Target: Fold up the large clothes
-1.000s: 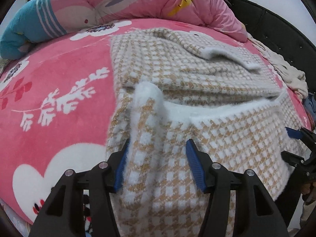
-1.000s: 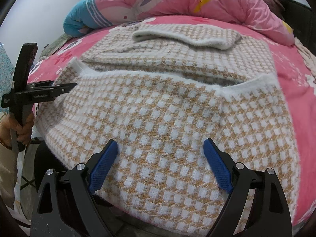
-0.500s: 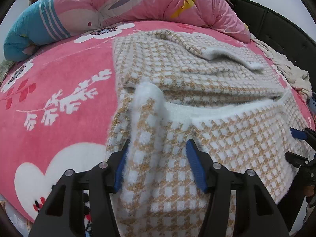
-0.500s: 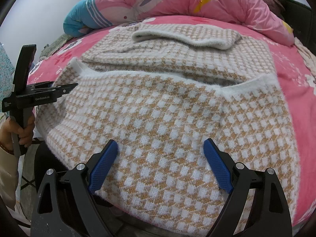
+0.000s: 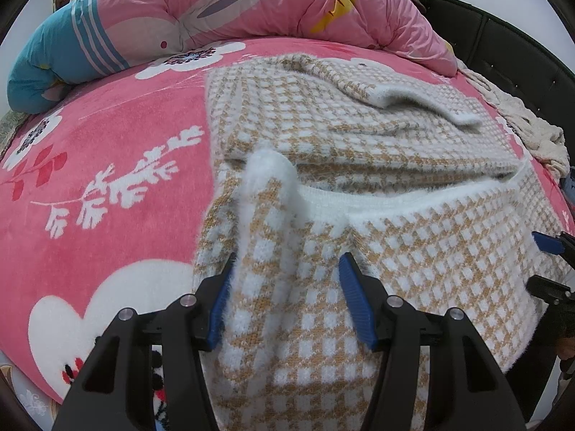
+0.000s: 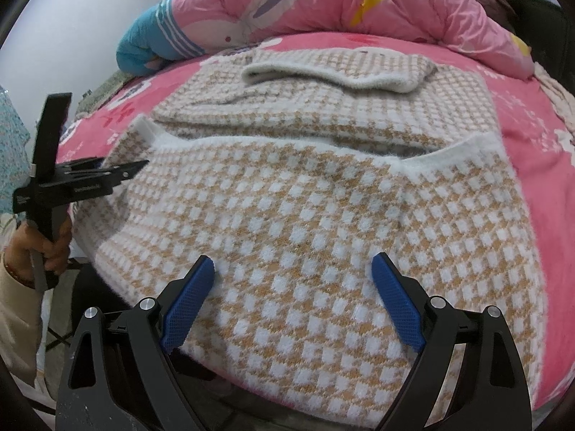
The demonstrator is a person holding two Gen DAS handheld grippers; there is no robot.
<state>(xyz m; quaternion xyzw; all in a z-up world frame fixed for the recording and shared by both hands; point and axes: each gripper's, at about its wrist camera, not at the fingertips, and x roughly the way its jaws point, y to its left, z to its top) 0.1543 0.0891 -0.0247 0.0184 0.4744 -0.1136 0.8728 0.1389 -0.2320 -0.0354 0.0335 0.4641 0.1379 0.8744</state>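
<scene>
A checked tan-and-white sweater is spread on a pink flowered blanket, its far half folded over, with its near hem draped over the bed edge. A raised ridge of its left edge is flanked by the pads of the left gripper; whether it is pinched cannot be told. That gripper is tilted steeply downward, and its handle is seen gripped by a hand in the right view. The right gripper is held wide apart above the hem, angled down. A pink quilt is heaped beyond both tools.
</scene>
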